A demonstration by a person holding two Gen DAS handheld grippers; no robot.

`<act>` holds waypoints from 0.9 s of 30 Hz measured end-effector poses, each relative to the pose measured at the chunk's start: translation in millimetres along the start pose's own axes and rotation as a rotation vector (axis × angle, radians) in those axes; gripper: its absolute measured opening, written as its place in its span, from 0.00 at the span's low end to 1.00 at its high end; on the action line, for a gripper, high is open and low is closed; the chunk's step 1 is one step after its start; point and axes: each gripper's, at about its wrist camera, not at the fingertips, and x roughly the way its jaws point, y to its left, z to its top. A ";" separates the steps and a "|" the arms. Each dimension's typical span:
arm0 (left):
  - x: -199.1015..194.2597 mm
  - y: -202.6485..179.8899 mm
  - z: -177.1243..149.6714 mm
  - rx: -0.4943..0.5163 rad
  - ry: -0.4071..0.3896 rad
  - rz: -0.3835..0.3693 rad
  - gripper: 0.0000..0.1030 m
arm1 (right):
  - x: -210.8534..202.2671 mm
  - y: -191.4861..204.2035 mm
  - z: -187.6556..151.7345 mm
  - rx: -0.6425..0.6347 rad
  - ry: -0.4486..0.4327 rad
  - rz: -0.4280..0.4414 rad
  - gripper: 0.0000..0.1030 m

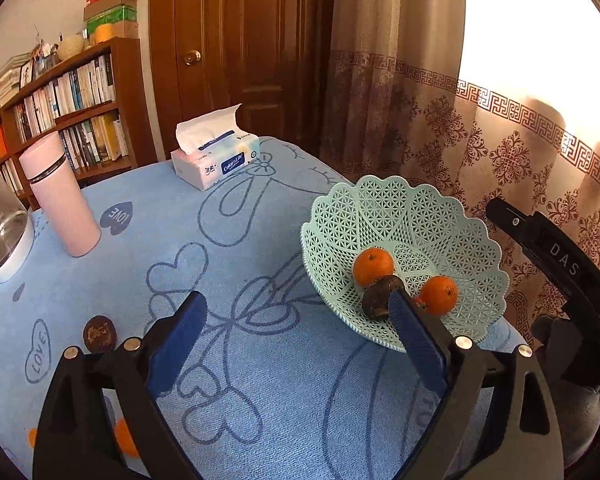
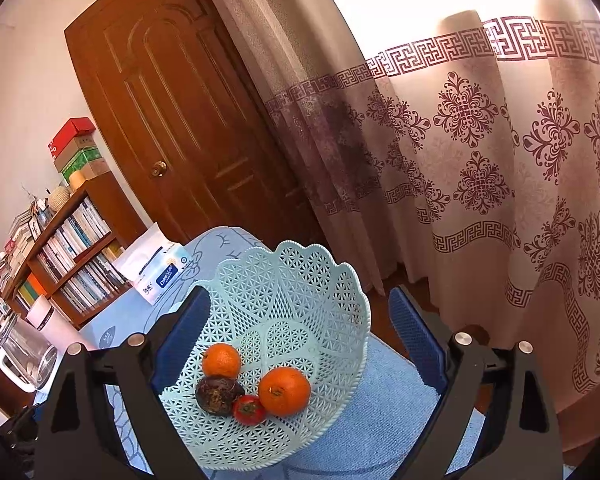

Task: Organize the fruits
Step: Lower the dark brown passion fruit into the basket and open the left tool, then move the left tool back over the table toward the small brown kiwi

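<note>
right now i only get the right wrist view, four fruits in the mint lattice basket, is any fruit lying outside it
Observer: Yes. A dark brown round fruit lies on the blue tablecloth, well apart from the mint-green lattice plastic basket.
Operator: anything else loose
Observer: An orange fruit shows low in the left wrist view, partly hidden behind the gripper's frame.
Operator: left gripper holding anything
Observer: No. The left gripper is open, with only tablecloth between its jaws.
</note>
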 end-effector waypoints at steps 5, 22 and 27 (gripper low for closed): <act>-1.2 8.0 -3.6 -0.018 0.010 0.017 0.89 | -0.5 0.1 -0.3 0.000 -0.001 0.002 0.90; -11.8 24.2 -12.8 -0.028 0.004 0.106 0.89 | 1.1 4.2 -2.8 -0.013 0.008 0.010 0.91; -15.2 23.1 -14.8 -0.010 -0.003 0.126 0.89 | 1.9 4.5 -2.7 -0.016 0.009 0.011 0.91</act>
